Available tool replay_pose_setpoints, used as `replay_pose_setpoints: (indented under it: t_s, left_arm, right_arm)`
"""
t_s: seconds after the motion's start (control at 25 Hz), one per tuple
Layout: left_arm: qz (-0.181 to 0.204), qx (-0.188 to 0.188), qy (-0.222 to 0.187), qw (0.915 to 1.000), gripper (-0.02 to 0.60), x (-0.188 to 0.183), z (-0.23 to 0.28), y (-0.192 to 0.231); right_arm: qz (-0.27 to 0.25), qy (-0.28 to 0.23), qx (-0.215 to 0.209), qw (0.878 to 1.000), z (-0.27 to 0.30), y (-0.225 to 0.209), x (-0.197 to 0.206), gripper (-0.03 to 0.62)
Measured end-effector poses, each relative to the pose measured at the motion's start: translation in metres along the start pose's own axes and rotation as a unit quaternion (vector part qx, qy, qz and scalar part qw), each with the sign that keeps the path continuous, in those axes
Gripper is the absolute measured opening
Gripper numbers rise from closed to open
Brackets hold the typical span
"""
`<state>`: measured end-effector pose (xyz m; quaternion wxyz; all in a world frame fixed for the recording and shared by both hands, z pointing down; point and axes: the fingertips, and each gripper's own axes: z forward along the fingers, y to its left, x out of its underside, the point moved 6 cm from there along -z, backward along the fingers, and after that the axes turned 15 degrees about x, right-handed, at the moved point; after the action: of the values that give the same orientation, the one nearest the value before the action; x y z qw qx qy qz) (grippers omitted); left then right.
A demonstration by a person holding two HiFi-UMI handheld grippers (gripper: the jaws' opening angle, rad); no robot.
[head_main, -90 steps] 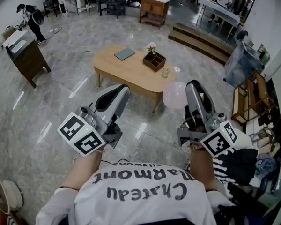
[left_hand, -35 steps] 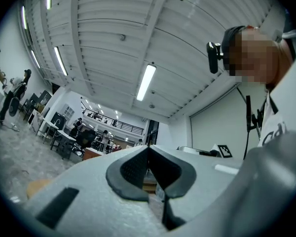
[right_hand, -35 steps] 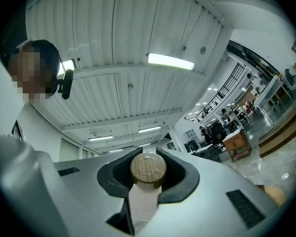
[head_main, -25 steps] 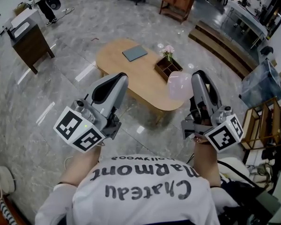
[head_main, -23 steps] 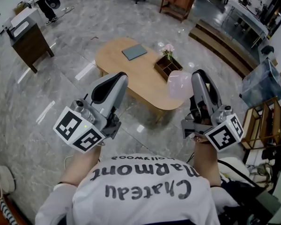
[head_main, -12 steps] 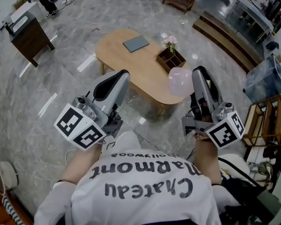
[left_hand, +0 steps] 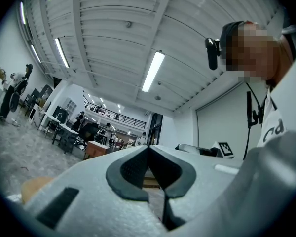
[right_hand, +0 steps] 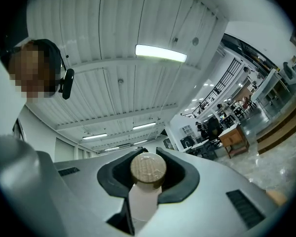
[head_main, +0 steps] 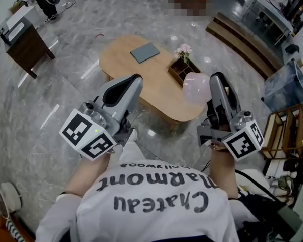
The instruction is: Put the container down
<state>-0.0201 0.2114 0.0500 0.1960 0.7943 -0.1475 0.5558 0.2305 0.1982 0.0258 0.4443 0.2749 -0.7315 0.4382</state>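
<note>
Container (head_main: 196, 87) is what I'm watching: a small, pale pink, see-through jar with a round cork-like stopper (right_hand: 148, 169), carried in the air by the right gripper (head_main: 217, 82), well above the floor and, from overhead, showing at the near edge of the oval wooden table (head_main: 126, 67). From the right gripper view the jaws are closed on it near the stopper end, with the pale body (right_hand: 142, 204) running back between the pads.

It looks light and rigid, and I can't tell whether it is glass or thin plastic. The smooth, rounded wall could slip or crack under a hard squeeze, so I'd keep a gentle hold near the neck. I'd also set it down base first rather than drop it.

The left gripper (head_main: 131, 82) has its jaws together with nothing between them.

Compared with a few seconds ago, the table has come much closer and larger beneath the grippers. The jar used to show against bare floor to the table's right. The flower box (head_main: 183, 64) and flat book (head_main: 145, 52) on the table haven't moved, and the grip looks unchanged.
</note>
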Motion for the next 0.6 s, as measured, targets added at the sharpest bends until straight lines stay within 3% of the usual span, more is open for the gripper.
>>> replay_pose_setpoints:
  t_s: [0.24,0.6]
  left_arm:
    - [0.008,0.010,0.007,0.9999,0.015,-0.018,0.016,0.064]
    - [0.024,0.064,0.013,0.9976,0.015,-0.046,0.039,0.148]
  right_arm:
    - [-0.011,-0.017,0.010,1.000,0.056,0.001,-0.002,0.087]
    - [-0.029,-0.041,0.030,0.998,0.139,0.004,-0.003,0.087]
